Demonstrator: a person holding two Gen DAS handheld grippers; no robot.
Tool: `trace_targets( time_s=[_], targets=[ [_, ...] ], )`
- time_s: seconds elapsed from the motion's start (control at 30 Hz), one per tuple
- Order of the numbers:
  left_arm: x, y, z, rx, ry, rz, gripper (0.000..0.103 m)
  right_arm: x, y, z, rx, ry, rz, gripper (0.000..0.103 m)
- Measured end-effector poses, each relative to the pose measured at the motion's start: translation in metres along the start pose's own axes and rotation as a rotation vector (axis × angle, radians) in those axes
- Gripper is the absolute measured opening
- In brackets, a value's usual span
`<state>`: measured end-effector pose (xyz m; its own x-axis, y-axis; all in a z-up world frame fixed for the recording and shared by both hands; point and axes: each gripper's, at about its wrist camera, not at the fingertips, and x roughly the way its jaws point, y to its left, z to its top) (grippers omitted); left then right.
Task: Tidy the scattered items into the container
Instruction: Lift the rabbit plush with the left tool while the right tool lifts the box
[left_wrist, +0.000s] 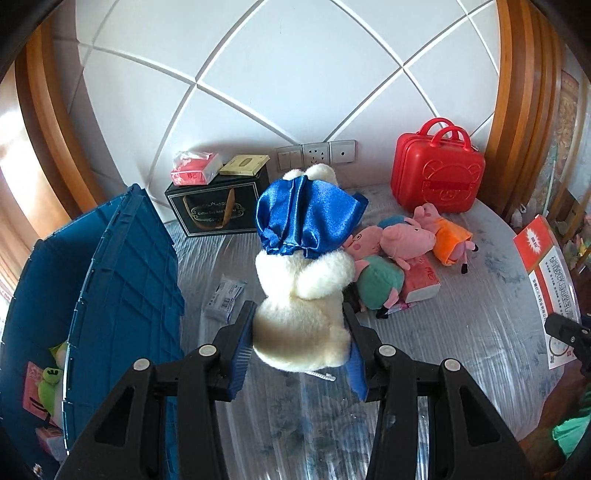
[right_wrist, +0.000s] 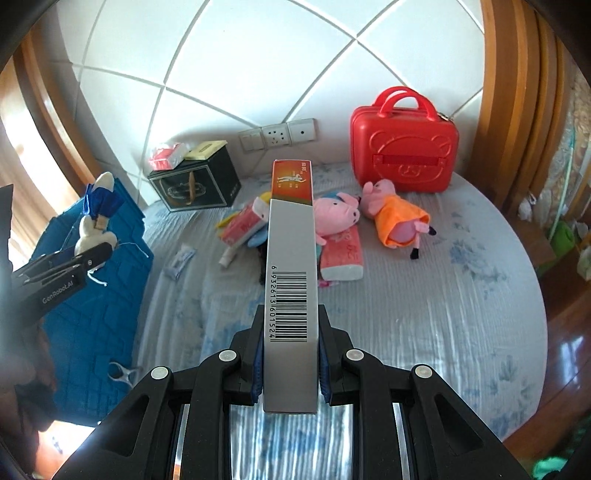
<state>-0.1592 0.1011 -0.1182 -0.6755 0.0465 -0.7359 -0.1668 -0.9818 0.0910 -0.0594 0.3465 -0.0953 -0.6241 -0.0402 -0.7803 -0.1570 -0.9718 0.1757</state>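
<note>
Your left gripper (left_wrist: 299, 332) squeezes a white plush bunny (left_wrist: 303, 295), hiding the toys behind. Your right gripper (right_wrist: 290, 354) pinches a long box (right_wrist: 291, 258); its faces are hidden, only the barcode edge shows.

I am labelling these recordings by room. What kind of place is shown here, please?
Most likely a bedroom in a home: a bed with a floral cover, a padded white headboard wall with sockets, and plush pig toys lying about.
</note>
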Motion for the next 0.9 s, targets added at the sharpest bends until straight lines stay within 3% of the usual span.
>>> trace_targets(
  time_s=[0.57, 0.9],
  targets=[
    [-0.030, -0.014, -0.015, -0.003, 0.000, 0.014, 0.043, -0.002, -0.011, -0.008, 0.013, 0.002, 0.072, 0.022],
    [-0.056, 0.010, -0.019, -0.028, -0.039, -0.004, 0.043, 0.002, 0.026, -0.007, -0.032, 0.021, 0.118, 0.022]
  ],
)
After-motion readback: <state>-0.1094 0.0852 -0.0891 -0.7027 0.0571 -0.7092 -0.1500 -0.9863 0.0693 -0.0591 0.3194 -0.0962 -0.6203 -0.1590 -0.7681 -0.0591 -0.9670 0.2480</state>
